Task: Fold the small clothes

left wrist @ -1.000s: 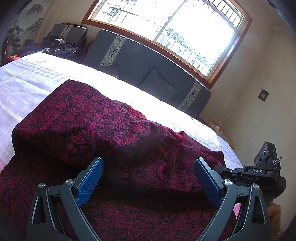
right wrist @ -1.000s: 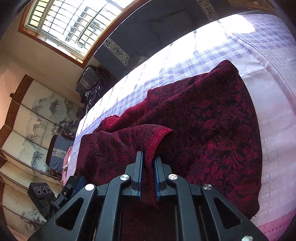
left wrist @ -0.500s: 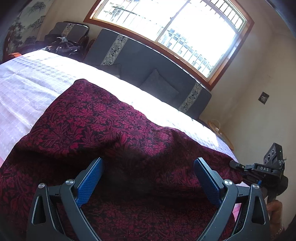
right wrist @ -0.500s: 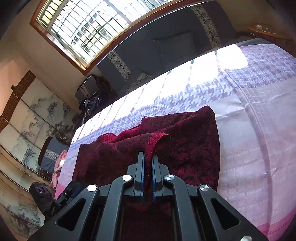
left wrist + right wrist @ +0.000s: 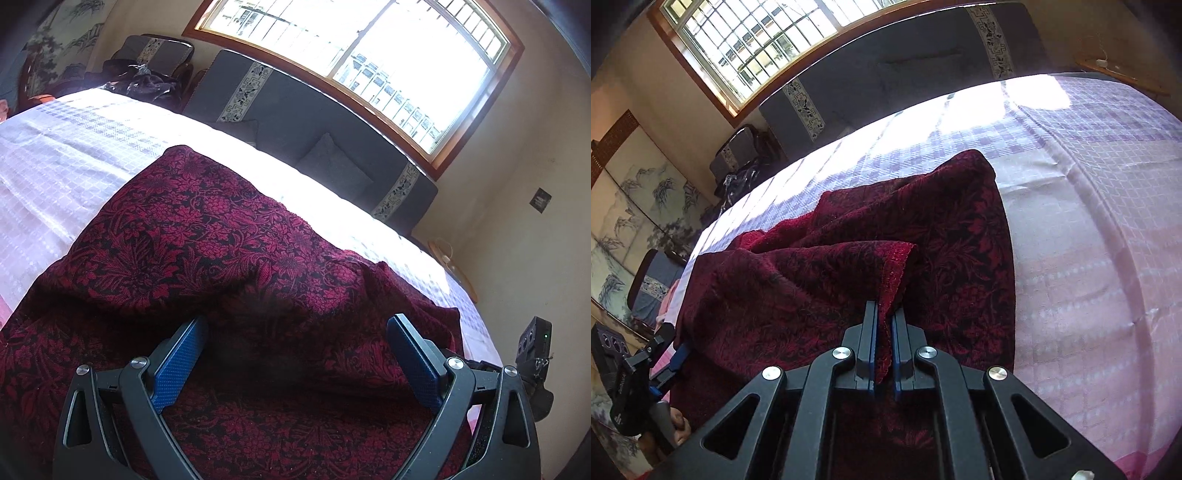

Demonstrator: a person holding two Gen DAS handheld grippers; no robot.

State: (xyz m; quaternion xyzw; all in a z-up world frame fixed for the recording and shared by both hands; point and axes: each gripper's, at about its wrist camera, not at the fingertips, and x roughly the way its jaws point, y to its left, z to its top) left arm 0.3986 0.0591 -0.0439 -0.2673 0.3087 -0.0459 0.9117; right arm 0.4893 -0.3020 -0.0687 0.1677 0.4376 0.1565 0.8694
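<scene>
The bed [image 5: 1108, 229], under a pale checked sheet, carries the dark red floral cloth [image 5: 207, 236], spread and half doubled over near its near edge. It looks a soft, fairly thick knit: limp, likely to sag and bunch, best taken at a hemmed edge or corner. The right gripper [image 5: 884, 325] has its jaws pinched narrow on a raised hem. The left gripper [image 5: 295, 332] hovers over the cloth, jaws wide, holding nothing

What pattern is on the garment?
Dark red floral on black garment; clearest in the left wrist view.
</scene>
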